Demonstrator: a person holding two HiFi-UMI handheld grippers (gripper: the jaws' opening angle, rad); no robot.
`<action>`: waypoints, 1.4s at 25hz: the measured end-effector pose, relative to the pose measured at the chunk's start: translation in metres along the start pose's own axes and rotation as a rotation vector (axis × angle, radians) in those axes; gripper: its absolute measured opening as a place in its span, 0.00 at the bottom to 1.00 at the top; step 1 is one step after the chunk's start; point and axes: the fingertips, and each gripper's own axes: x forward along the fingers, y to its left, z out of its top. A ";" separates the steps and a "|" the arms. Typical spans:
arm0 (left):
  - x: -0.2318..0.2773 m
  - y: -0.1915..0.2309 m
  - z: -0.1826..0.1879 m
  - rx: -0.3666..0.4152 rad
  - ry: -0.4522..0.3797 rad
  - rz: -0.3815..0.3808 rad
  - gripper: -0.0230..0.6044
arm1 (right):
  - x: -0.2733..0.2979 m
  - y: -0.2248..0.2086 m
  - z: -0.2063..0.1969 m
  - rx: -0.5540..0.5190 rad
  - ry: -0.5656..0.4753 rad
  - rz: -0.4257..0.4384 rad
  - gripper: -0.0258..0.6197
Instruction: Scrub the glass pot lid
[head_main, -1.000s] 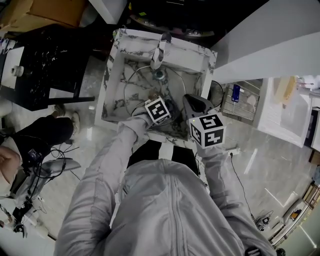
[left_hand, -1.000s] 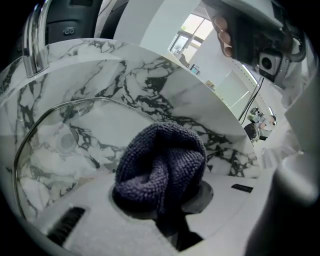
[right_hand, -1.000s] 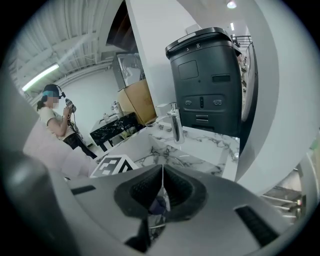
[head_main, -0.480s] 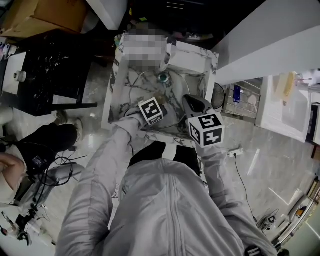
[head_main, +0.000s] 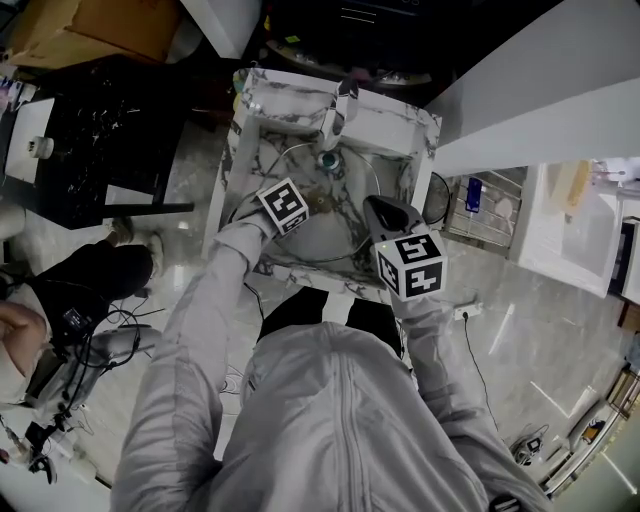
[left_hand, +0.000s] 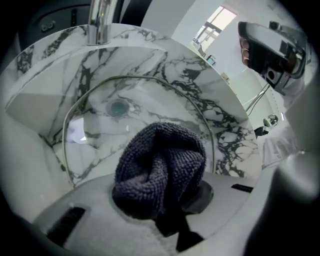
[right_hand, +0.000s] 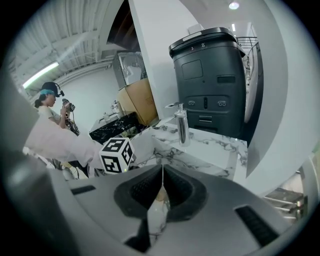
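Observation:
The glass pot lid (left_hand: 95, 107) stands tilted in the marble sink (head_main: 255, 110), its metal rim arcing round in the left gripper view. My left gripper (head_main: 284, 206) is shut on a dark blue knitted cloth (left_hand: 160, 162), which presses against the lid's glass near its left side. The right gripper (head_main: 382, 214) is at the lid's right edge. In the right gripper view its jaws are shut on the thin lid rim (right_hand: 161, 182). The drain (left_hand: 118, 107) shows through the glass.
A chrome faucet (head_main: 338, 108) stands at the sink's back wall. A black appliance (right_hand: 212, 75) rises behind the counter. A wire rack (head_main: 482, 205) is to the right, and a black-topped table (head_main: 95, 120) to the left. A person (head_main: 55, 300) sits on the floor at left.
My left gripper has slid the cloth across the lid from the middle toward the left and far side. The right gripper has barely moved.

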 end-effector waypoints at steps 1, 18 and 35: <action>-0.002 0.007 0.002 -0.023 -0.011 0.015 0.17 | 0.000 -0.002 0.000 -0.003 0.005 0.005 0.09; 0.001 0.037 0.057 -0.275 -0.206 0.181 0.17 | 0.008 -0.042 0.002 -0.112 0.086 0.128 0.09; 0.035 -0.036 0.072 -0.083 -0.123 0.059 0.17 | -0.018 -0.064 -0.012 -0.104 0.092 0.110 0.09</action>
